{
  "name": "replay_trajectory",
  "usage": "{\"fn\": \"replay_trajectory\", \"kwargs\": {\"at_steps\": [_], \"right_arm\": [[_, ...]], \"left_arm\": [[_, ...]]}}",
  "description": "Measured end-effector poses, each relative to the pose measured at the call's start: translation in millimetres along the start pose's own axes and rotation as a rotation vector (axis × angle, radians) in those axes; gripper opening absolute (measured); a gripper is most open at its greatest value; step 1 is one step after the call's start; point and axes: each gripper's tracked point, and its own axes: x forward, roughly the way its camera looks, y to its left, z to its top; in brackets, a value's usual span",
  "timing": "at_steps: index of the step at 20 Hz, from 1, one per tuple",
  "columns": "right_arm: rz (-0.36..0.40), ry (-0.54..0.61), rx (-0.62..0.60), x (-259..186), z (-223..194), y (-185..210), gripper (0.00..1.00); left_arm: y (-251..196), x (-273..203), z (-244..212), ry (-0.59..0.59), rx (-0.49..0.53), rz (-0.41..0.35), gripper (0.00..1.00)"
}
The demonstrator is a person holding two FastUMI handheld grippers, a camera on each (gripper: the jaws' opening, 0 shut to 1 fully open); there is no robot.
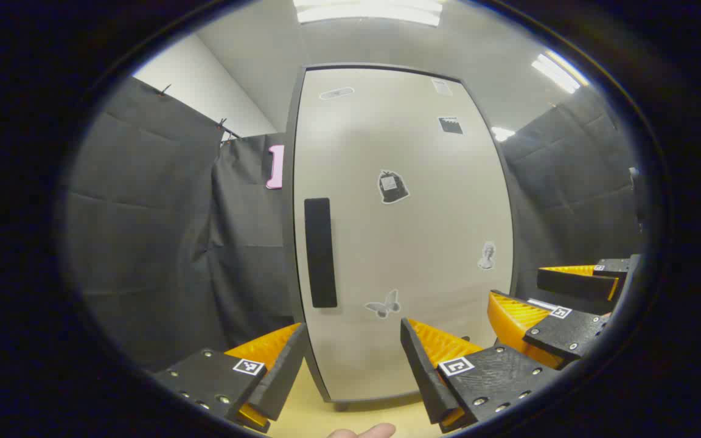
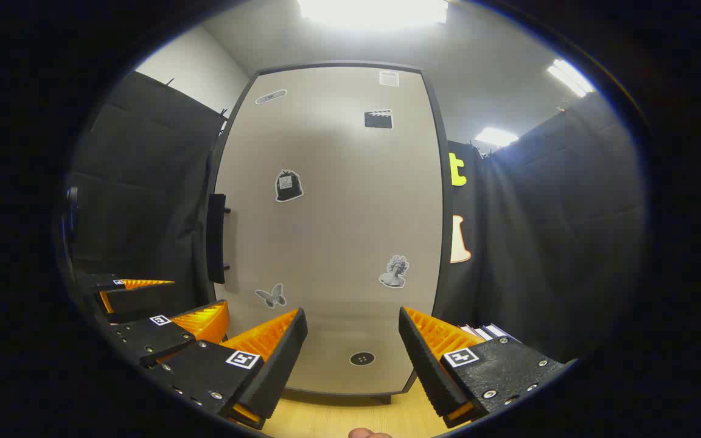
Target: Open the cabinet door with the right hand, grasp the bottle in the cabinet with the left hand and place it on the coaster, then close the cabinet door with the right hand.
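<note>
A: Cabinet door [image 2: 326, 225] is shut, pale, dotted with stickers. Its black handle [image 2: 216, 238] sits at nine o'clock of the right claw [image 2: 350, 353], which gapes wide and holds nothing.

B: So the bottle?

A: Presumably behind that door, hidden. The left claw [image 1: 353, 371] is wide and empty too, above the wooden bench [image 1: 308, 413].

B: Risks?

A: The handle is slim; a poor bite could slip off, or the swinging door could strike the left claw.
</note>
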Motion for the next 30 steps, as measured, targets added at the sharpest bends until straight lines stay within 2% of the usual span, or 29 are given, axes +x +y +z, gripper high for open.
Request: {"fn": "replay_trajectory", "kwargs": {"at_steps": [5, 10, 18, 30], "right_arm": [[-0.027, 0.020, 0.022, -5, -6, -6, 0.95], [-0.053, 0.027, 0.012, -9, -7, -11, 0.95], [-0.055, 0.027, 0.008, -16, -5, -16, 0.94], [-0.037, 0.019, 0.005, -8, -2, -12, 0.94]], "left_arm": [[8, -1, -8, 0.031, -0.043, 0.022, 0.88], [3, -4, -10, 0.040, -0.052, 0.006, 0.89], [-5, -12, 2, 0.008, -0.037, -0.013, 0.89], [8, -21, 6, -0.005, -0.024, 0.013, 0.88]]}}
